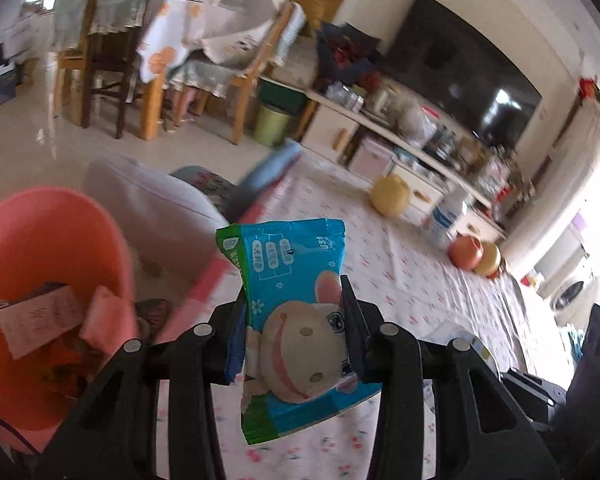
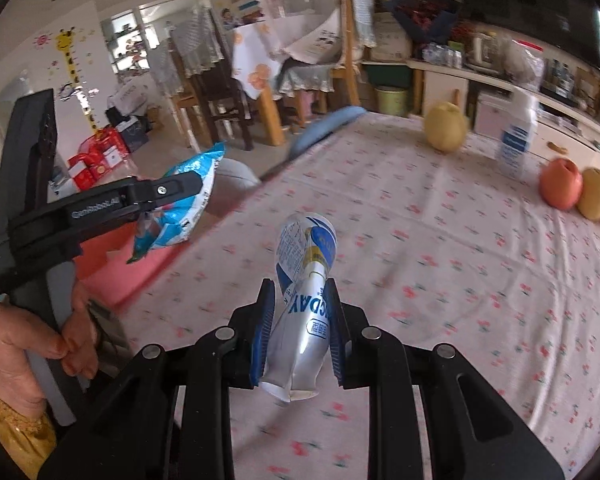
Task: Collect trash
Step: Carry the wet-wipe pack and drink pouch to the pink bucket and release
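Note:
My left gripper (image 1: 296,320) is shut on a blue snack wrapper (image 1: 296,292) with a cartoon animal, held in the air above the table edge. A pink trash bin (image 1: 56,216) with paper and wrappers inside stands low at the left. My right gripper (image 2: 300,312) is shut on a crushed silver and blue drink can (image 2: 304,280), held above the flowered tablecloth (image 2: 440,240). The right wrist view also shows the left gripper (image 2: 176,188) with the wrapper (image 2: 188,204) over the pink bin (image 2: 112,268).
On the table stand a yellow pear (image 2: 446,126), a white bottle (image 2: 516,140), and a red apple (image 2: 560,188) beside a yellow one (image 2: 594,194). A blue cloth (image 2: 328,124) lies at the far edge. Chairs, a TV cabinet and a green bin (image 1: 272,124) stand beyond.

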